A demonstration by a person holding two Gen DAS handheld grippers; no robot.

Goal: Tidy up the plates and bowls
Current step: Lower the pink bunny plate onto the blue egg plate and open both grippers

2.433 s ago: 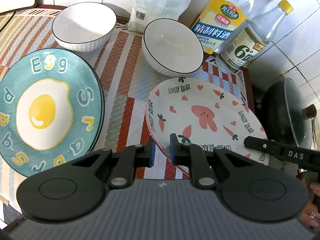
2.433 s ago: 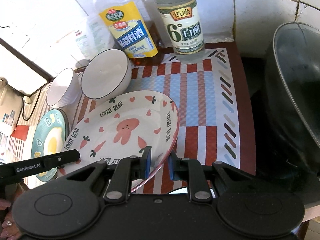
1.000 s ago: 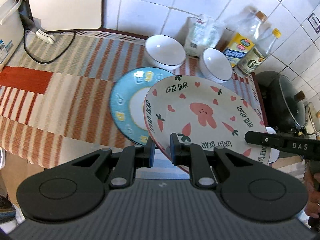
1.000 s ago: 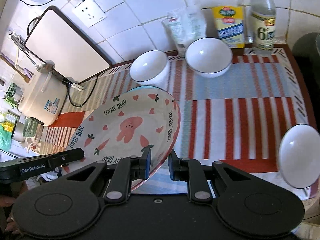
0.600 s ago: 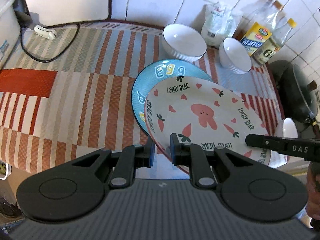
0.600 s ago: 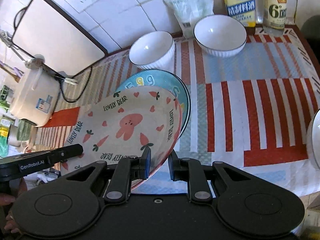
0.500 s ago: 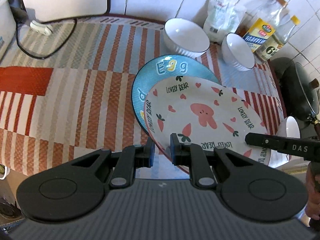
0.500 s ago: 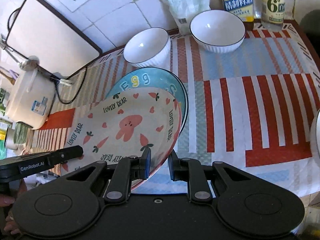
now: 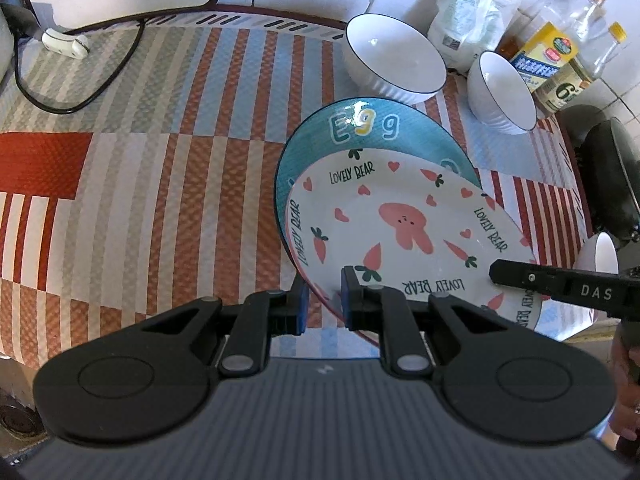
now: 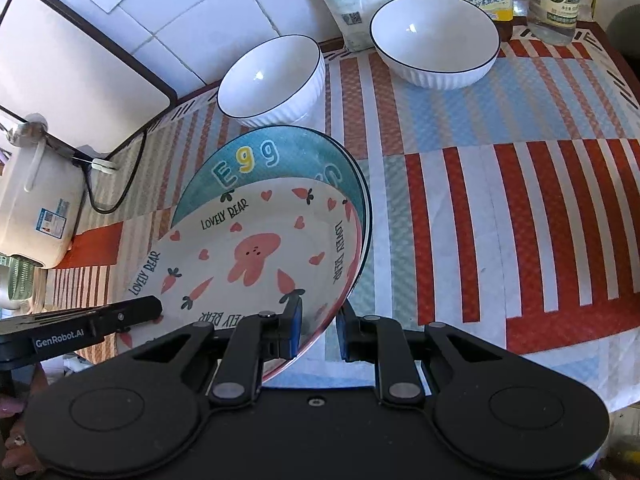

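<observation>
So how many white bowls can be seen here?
3: one behind the egg plate, one near the bottles, one partly hidden at the right edge.

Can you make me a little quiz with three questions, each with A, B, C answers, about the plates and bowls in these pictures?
1. Where is the bunny plate?
A. over the blue egg plate
B. inside a bowl
C. on the white rice cooker

2. How many white bowls stand near the wall?
A. one
B. two
C. five

3. What is the left tool doing?
A. hanging open over the cloth
B. gripping a bottle
C. pinching the bunny plate's rim

Answers: 1 A, since the bunny plate covers part of the egg plate. 2 B, one bowl and another. 3 C, the rim sits between its fingers, and the right tool pinches it too.
</observation>
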